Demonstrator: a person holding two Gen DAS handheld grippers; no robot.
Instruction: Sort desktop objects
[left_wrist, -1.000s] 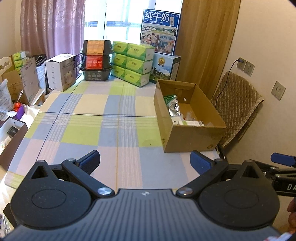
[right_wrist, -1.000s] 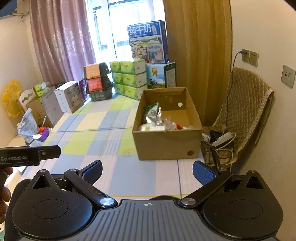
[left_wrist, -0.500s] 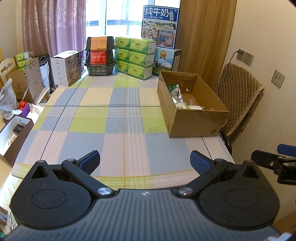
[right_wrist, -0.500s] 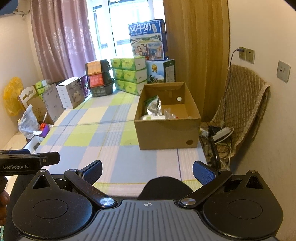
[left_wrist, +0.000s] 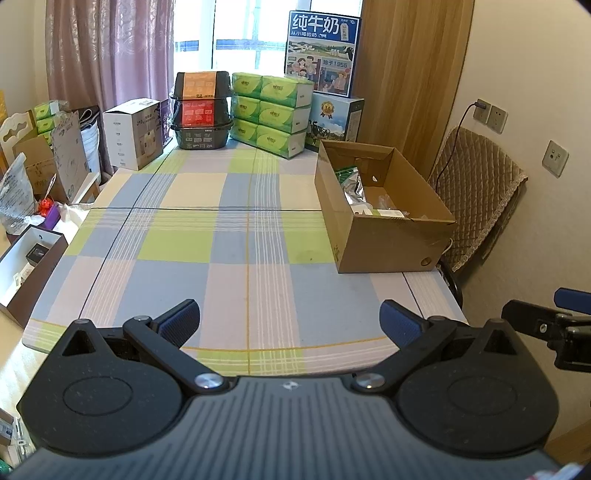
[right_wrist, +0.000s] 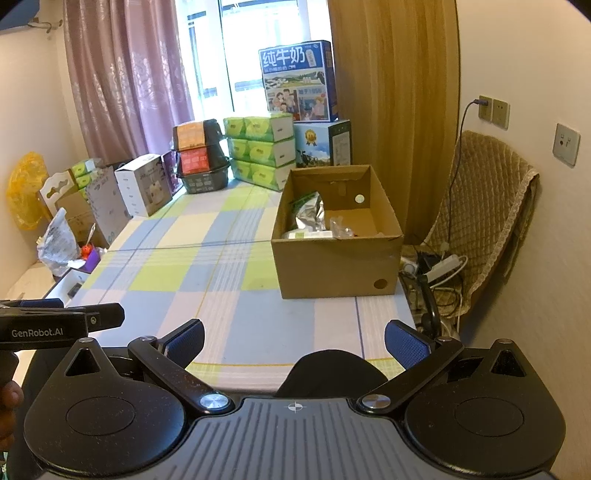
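Checked tablecloth (left_wrist: 236, 236), power strip (right_wrist: 443, 266) right view only

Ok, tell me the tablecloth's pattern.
The tablecloth is plaid: blue, green and cream squares, clearest in the left wrist view.

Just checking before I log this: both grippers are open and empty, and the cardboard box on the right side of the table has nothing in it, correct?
Not quite. The cardboard box is not empty: the right wrist view shows a silver foil bag and other small packets inside. The left gripper and right gripper are open and empty, as you said.
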